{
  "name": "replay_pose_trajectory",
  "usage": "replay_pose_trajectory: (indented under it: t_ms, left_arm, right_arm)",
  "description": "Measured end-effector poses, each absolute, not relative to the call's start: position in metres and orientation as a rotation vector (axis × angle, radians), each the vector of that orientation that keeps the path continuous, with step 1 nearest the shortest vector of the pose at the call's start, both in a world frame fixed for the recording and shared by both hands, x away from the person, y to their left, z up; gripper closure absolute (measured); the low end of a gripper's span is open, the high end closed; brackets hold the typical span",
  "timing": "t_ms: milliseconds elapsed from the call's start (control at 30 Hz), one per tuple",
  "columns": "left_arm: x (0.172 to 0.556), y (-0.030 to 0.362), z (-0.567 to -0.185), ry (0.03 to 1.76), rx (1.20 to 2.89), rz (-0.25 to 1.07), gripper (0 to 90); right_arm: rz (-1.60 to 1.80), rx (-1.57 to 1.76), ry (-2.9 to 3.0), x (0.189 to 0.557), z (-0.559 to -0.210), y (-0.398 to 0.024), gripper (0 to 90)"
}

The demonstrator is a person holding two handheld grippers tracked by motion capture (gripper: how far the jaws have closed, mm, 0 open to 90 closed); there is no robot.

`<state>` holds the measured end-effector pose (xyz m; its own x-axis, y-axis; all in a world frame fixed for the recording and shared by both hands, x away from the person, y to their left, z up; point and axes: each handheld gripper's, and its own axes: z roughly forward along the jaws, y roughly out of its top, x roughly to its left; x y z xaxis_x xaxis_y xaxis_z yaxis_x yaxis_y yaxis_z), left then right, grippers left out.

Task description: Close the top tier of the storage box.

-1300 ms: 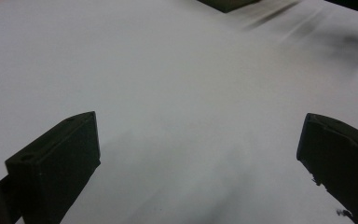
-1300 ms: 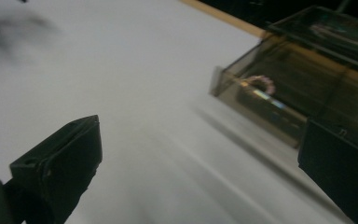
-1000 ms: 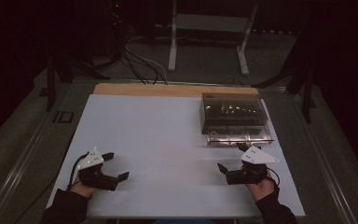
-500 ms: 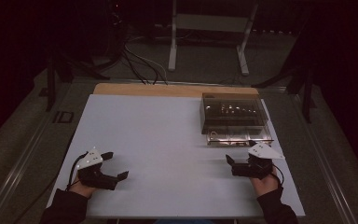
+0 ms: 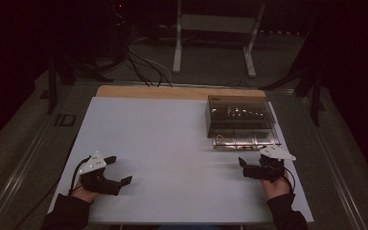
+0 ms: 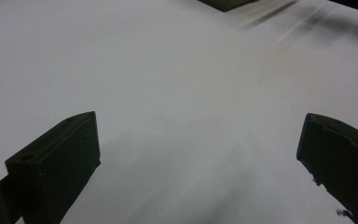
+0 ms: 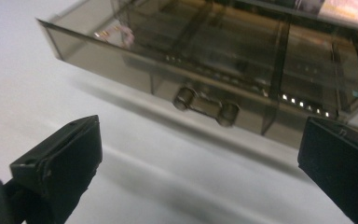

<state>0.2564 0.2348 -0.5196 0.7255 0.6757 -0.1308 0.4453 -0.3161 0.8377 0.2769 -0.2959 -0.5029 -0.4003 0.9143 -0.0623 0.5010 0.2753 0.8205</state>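
The counter (image 5: 163, 139) is plain white, with a bare tan wooden strip (image 5: 172, 92) along its far edge; the box (image 5: 239, 117) is smoky brown and see-through, its drawer (image 7: 205, 70) the same tint. Both claws, left (image 5: 117, 170) and right (image 5: 244, 167), are black, each topped by a pale grey plate; the sleeves (image 5: 67, 215) are black.

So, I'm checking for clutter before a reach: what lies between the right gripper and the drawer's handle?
Nothing: in the right gripper view, bare white table runs from the open right gripper to the handle on the smoky box's drawer.
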Motion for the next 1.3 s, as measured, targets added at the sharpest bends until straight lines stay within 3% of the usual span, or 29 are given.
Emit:
replay_pose_trajectory:
  t_ms: [500, 567, 767, 1033, 1300]
  left_arm:
    - [0.256, 0.236, -0.519, 0.858, 1.959, 0.301, 0.9]
    - [0.256, 0.236, -0.519, 0.860, 1.959, 0.302, 0.9]
    - [0.257, 0.236, -0.519, 0.861, 1.959, 0.304, 0.9]
    - [0.256, 0.236, -0.519, 0.860, 1.956, 0.298, 0.9]
    - [0.256, 0.235, -0.519, 0.857, 1.957, 0.295, 0.9]
  right_arm:
    - [0.918, 1.396, 2.080, 0.283, -0.517, -0.302, 5.8]
    - [0.907, 1.410, 2.081, 0.283, -0.516, -0.303, 11.8]
    - [0.897, 1.425, 2.106, 0.282, -0.516, -0.304, 17.2]
    - [0.901, 1.416, 2.117, 0.279, -0.514, -0.301, 33.1]
    - [0.878, 1.412, 2.131, 0.276, -0.512, -0.299, 56.0]
